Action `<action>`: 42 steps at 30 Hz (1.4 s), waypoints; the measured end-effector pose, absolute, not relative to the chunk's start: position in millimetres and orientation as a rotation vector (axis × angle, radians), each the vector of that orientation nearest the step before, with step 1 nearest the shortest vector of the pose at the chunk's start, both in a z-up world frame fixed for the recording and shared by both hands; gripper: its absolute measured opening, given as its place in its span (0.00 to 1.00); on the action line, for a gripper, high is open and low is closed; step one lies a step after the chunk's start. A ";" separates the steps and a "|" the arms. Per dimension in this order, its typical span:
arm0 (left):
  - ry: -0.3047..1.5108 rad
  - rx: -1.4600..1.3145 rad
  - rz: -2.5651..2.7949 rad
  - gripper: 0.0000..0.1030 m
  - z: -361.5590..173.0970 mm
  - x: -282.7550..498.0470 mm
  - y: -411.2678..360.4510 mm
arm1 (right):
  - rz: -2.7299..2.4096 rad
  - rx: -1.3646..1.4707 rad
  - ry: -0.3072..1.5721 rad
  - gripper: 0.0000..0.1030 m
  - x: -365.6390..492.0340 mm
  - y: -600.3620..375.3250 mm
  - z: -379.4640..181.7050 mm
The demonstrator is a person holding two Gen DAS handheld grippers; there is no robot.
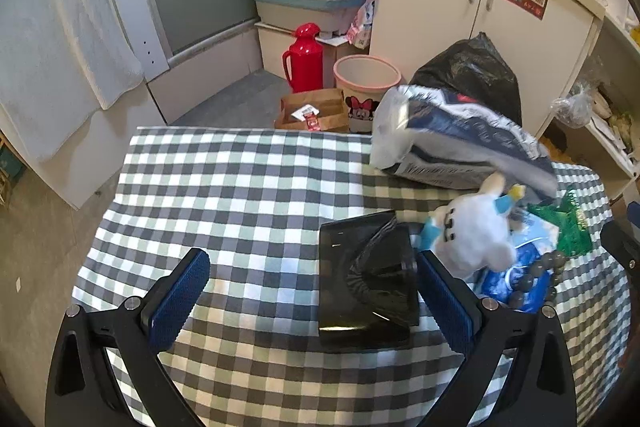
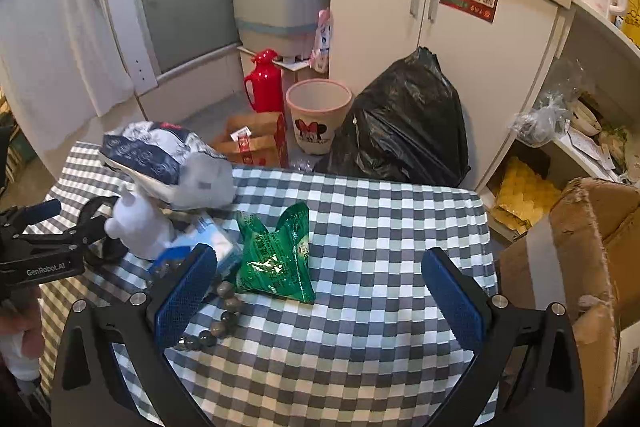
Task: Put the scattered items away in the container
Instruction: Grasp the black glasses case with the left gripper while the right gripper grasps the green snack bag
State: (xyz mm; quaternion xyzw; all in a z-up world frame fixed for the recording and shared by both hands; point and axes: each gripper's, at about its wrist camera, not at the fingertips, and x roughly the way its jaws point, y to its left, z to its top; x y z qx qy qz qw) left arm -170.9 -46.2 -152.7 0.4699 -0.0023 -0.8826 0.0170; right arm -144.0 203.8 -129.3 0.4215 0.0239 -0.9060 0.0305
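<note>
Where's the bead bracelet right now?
The bead bracelet lies on the checked tablecloth, right wrist view, beside the right claw's left finger, between the green snack packet and the blue packet.

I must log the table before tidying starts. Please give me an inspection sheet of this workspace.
Surface: checked tablecloth, mostly bare on its left.
Job's things: white plush toy, green snack packet, bead bracelet, blue packet, blue-and-white bag, black glossy container.
Clutter: nothing seen beyond those.
Grippers: left gripper open, empty; right gripper open, empty.
Cables: nothing seen.
Surroundings: black rubbish bag, red flask, pink-rimmed bin, cardboard box, cream cabinet.
</note>
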 end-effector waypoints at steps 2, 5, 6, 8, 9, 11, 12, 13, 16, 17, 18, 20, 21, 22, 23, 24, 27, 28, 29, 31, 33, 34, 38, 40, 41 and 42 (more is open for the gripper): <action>0.000 1.465 -2.737 1.00 -155.6 -173.2 -48.4 | -2.791 1.315 0.092 1.00 -147.8 203.0 -132.9; 0.006 1.474 -2.732 1.00 -160.7 -175.2 -49.3 | -2.779 1.347 0.120 1.00 -154.7 200.9 -140.0; 0.006 1.477 -2.730 1.00 -162.2 -175.8 -49.5 | -2.774 1.360 0.132 1.00 -156.9 200.3 -142.6; 0.000 1.482 -2.724 1.00 -165.4 -176.7 -49.7 | -2.763 1.379 0.147 1.00 -159.5 198.3 -147.1; 0.001 1.485 -2.719 1.00 -166.9 -177.3 -50.3 | -2.754 1.386 0.151 1.00 -160.6 197.1 -149.3; 0.009 1.493 -2.707 1.00 -170.7 -178.2 -52.2 | -2.741 1.392 0.161 1.00 -161.7 194.1 -152.7; 0.013 1.496 -2.700 1.00 -172.8 -179.9 -52.5 | -2.734 1.400 0.168 1.00 -162.5 192.5 -155.3; 0.023 1.499 -2.697 1.00 -174.7 -180.6 -53.7 | -2.730 1.406 0.172 1.00 -163.5 191.3 -156.8; 0.055 1.502 -2.704 1.00 -176.8 -180.6 -56.6 | -2.732 1.409 0.181 1.00 -166.2 189.2 -159.1; 0.054 1.500 -2.706 1.00 -176.9 -180.4 -56.9 | -2.736 1.418 0.189 1.00 -168.1 189.0 -160.2; 0.051 1.498 -2.709 1.00 -177.1 -180.3 -57.0 | -2.737 1.430 0.201 1.00 -169.6 188.5 -161.7; 0.052 1.496 -2.713 1.00 -177.8 -180.0 -57.5 | -2.732 1.444 0.207 1.00 -172.5 188.6 -163.9; 0.055 1.495 -2.714 1.00 -178.1 -180.1 -57.8 | -2.727 1.452 0.209 1.00 -174.4 188.6 -165.1; 0.058 1.495 -2.715 1.00 -178.5 -180.4 -58.0 | -2.724 1.455 0.210 0.99 -175.6 188.6 -166.1; 0.061 1.495 -2.716 1.00 -178.5 -180.7 -58.1 | -2.720 1.454 0.210 0.99 -176.7 188.3 -166.7; 0.061 1.494 -2.717 1.00 -178.6 -180.4 -57.9 | -2.715 1.454 0.211 0.96 -177.3 187.3 -167.6; 0.049 1.489 -2.724 1.00 -179.5 -180.3 -57.5 | -2.699 1.458 0.232 0.90 -178.7 182.0 -171.3; 0.047 1.490 -2.725 1.00 -179.6 -179.9 -56.9 | -2.689 1.468 0.245 0.84 -179.6 179.8 -173.4; 0.046 1.490 -2.728 1.00 -179.8 -180.2 -56.4 | -2.670 1.480 0.253 0.81 -180.7 177.1 -176.4; 0.042 1.491 -2.733 0.99 -180.3 -180.4 -54.8 | -2.655 1.479 0.246 0.74 -180.9 174.4 -178.1; 0.037 1.487 -2.742 0.98 -180.0 -179.9 -52.8 | -2.647 1.470 0.238 0.69 -179.5 172.8 -178.2; 0.040 1.486 -2.747 0.94 -179.4 -179.3 -52.2 | -2.641 1.465 0.230 0.65 -179.0 172.2 -178.2; 0.050 1.483 -2.782 0.75 -175.5 -177.0 -48.0 | -2.620 1.451 0.203 0.43 -176.3 169.3 -176.6; 0.052 1.483 -2.801 0.54 -172.5 -175.4 -44.9 | -2.622 1.443 0.202 0.37 -174.9 168.7 -175.0; 0.055 1.485 -2.810 0.47 -171.3 -174.8 -44.0 | -2.621 1.440 0.197 0.37 -174.6 168.7 -174.4; 0.052 1.484 -2.814 0.45 -169.8 -173.9 -42.9 | -2.620 1.438 0.184 0.35 -173.7 169.7 -173.5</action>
